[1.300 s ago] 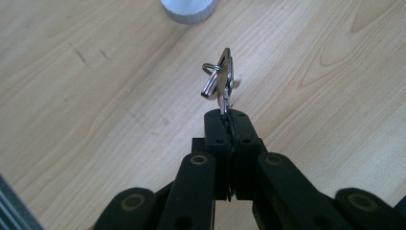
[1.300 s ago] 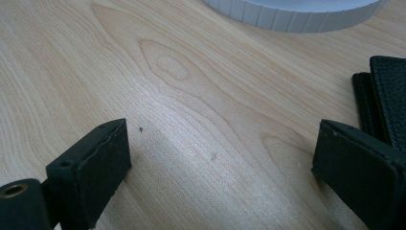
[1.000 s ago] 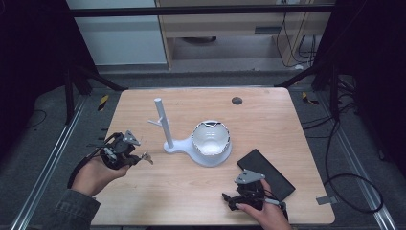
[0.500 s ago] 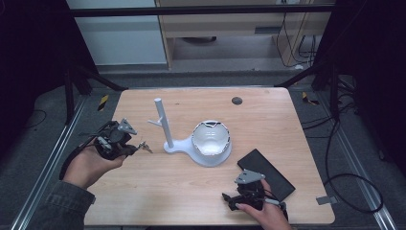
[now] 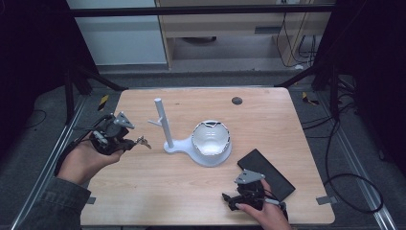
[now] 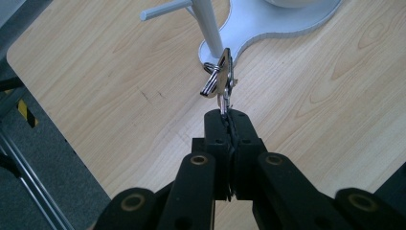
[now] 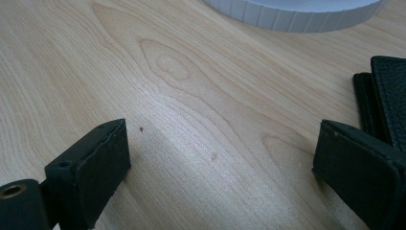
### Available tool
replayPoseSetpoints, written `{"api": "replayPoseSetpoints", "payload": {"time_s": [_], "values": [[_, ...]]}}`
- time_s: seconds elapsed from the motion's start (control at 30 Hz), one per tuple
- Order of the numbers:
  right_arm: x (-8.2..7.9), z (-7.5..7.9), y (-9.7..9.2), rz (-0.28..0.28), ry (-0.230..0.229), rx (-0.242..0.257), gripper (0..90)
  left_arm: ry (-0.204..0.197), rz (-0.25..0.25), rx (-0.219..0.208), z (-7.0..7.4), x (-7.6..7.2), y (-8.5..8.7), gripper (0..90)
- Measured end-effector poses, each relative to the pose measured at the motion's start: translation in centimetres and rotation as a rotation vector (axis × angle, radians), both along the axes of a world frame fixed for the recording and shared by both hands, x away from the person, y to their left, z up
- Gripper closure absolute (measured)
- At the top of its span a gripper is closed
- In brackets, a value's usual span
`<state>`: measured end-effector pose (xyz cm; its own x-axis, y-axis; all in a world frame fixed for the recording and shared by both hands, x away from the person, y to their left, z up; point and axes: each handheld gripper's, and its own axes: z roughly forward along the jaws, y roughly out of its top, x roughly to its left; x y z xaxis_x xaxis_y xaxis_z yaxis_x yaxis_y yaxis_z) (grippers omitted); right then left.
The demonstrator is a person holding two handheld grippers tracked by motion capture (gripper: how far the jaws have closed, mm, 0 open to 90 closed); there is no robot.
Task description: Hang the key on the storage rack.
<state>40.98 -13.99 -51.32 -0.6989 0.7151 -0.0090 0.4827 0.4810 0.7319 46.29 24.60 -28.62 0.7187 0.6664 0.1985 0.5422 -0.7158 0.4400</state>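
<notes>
dark floor, cables and pale cabinets surround my light wooden table (image 5: 158,191). using the white stand (image 5: 165,125) as my mark: its post rises mid-table, and the white bowl (image 5: 211,139) on its base looks empty. my left gripper (image 5: 134,142), left of the stand near the table's left edge, is clamped on a bunch of keys (image 6: 220,79) held above the wood just short of the post. my right gripper (image 7: 220,158), near the front edge, has jaws apart over bare wood beside a black wallet (image 5: 266,173).
</notes>
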Motion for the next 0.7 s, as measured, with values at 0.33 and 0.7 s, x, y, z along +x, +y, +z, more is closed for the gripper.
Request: {"api": "replayPoseSetpoints", "payload": {"time_s": [0.33, 0.7], "values": [[0.0, 0.0, 0.0, 0.0, 0.0, -0.001, 5.4, -0.015, 0.002, 0.009, 1.6, 0.3, -0.4, 88.0], [0.0, 0.0, 0.0, 0.0, 0.0, -0.001, 5.5, -0.026, 0.005, 0.002, 2.9, 0.4, -1.1, 88.0]]}}
